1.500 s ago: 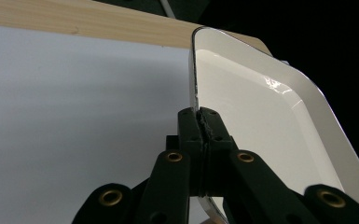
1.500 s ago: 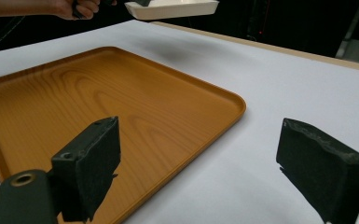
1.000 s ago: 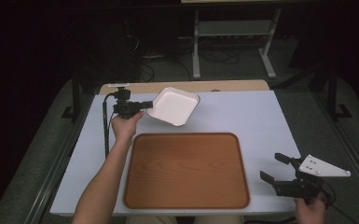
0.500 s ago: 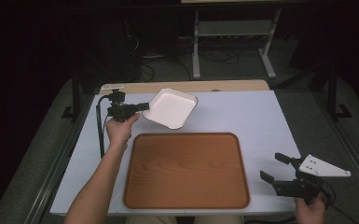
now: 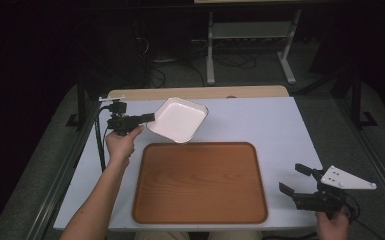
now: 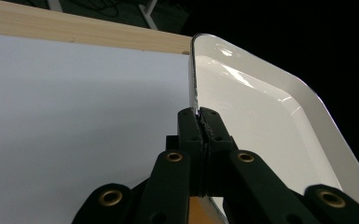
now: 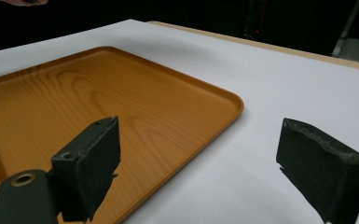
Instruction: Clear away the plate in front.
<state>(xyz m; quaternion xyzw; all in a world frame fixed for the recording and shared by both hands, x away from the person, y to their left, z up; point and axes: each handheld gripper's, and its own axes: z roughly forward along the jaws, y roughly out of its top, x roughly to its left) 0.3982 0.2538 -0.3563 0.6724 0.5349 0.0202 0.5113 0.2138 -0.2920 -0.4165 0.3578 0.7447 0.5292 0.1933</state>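
One white dish (image 5: 178, 119) held aloft, upper left of frame.
Its rim is pinched by the left hand-held gripper (image 5: 147, 118), tilted above the desk (image 5: 260, 120), likely for transfer to the wooden tray (image 5: 200, 182); right hand-held gripper (image 5: 300, 181) is held wide, idle, lower right.

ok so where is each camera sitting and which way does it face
High view: above the person's side of the table, looking forward and down; shows both forearms, the left hand-held gripper pinching the white dish, the right hand-held gripper open.
Left gripper view: rides the left hand-held gripper, looking along its shut jaws at the dish rim.
Right gripper view: rides the right hand-held gripper, looking across the wooden tray between open jaws.
Shared: high and right gripper views both show the tray.
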